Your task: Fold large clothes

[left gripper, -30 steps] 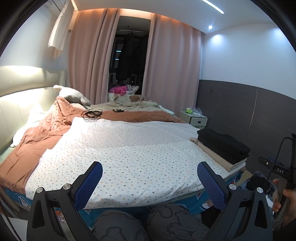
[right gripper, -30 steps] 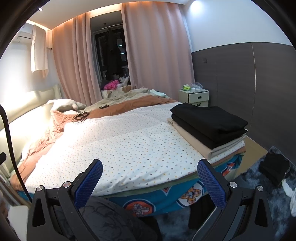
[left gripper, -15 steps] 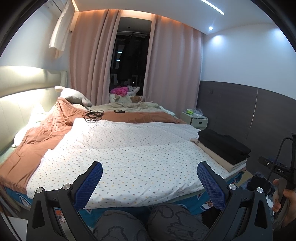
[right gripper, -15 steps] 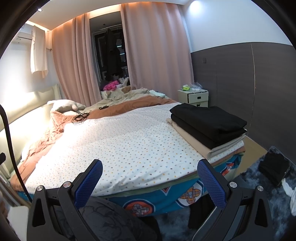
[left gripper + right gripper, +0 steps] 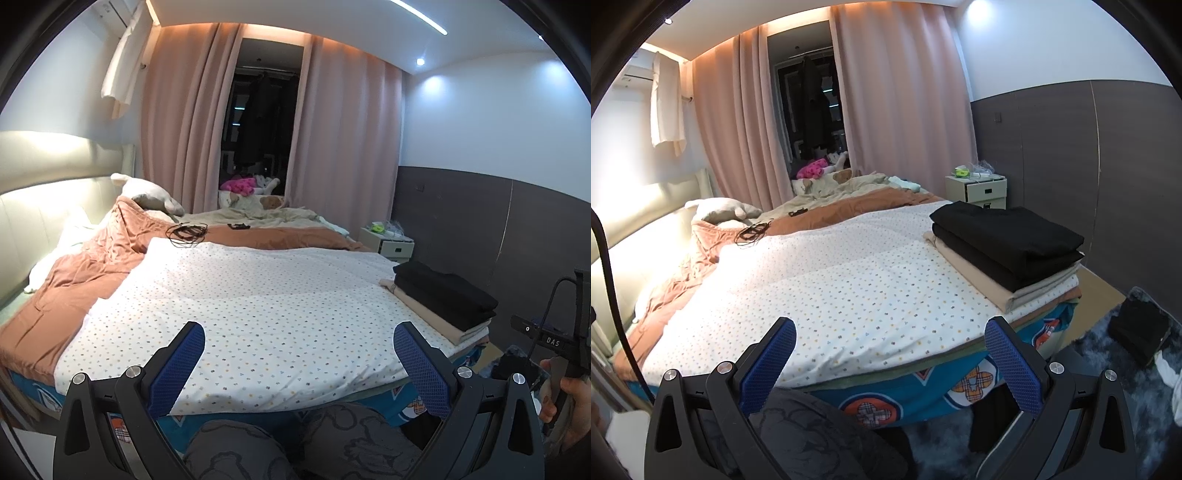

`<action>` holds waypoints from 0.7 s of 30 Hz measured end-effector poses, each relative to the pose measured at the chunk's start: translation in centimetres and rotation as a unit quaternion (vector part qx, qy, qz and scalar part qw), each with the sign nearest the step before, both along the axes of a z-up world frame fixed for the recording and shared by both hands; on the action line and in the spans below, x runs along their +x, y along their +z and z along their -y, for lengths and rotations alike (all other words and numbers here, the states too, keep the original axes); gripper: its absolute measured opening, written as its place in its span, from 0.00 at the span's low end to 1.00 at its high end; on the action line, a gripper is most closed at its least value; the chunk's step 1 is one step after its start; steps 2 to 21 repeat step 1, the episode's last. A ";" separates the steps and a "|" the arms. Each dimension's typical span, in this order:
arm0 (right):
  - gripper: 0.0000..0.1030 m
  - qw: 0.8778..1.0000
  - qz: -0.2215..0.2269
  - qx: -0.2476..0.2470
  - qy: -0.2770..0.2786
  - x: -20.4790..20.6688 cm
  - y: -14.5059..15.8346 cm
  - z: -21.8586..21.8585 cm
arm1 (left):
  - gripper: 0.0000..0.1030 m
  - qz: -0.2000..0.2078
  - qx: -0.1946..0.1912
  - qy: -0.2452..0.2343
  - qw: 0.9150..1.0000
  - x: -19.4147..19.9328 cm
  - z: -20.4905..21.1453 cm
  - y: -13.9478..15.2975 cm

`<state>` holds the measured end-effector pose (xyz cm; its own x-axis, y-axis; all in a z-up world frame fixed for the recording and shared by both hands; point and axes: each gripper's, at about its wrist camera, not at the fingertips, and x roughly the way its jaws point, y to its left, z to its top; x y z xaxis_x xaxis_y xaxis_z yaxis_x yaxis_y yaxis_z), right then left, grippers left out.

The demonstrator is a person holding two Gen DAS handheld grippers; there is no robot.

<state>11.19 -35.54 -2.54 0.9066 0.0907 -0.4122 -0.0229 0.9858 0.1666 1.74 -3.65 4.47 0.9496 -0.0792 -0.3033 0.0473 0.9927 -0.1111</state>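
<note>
A stack of folded clothes lies at the bed's right edge: black garments [image 5: 1008, 240] on top of a beige one [image 5: 975, 278]; the stack also shows in the left wrist view [image 5: 443, 295]. The white dotted bed cover [image 5: 258, 295] spreads flat across the bed [image 5: 831, 280]. My left gripper [image 5: 299, 363] is open and empty, held before the bed's near edge. My right gripper [image 5: 890, 363] is open and empty, also before the near edge, left of the stack. A dark garment [image 5: 1137, 328] lies on the floor rug at right.
An orange blanket [image 5: 85, 269] is crumpled along the bed's left and far side, with a coiled black cable [image 5: 186, 232] on it. A white nightstand [image 5: 977, 190] stands by the dark wall. My knees in grey trousers [image 5: 295, 443] are below the grippers.
Both views have shifted very slightly; the grippers stay open and empty and nothing on the bed has moved.
</note>
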 end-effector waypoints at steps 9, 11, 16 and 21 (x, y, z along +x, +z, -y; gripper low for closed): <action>1.00 1.000 0.000 0.000 0.000 -0.1 0.1 -0.1 | 1.00 0.000 0.001 0.000 1.000 -0.1 0.0 0.0; 1.00 1.000 0.000 0.000 0.000 -0.1 0.1 -0.1 | 1.00 0.000 0.001 0.000 1.000 -0.1 0.0 0.0; 1.00 1.000 0.000 0.000 0.000 -0.1 0.1 -0.1 | 1.00 0.000 0.001 0.000 1.000 -0.1 0.0 0.0; 1.00 1.000 0.000 0.000 0.000 -0.1 0.1 -0.1 | 1.00 0.000 0.001 0.000 1.000 -0.1 0.0 0.0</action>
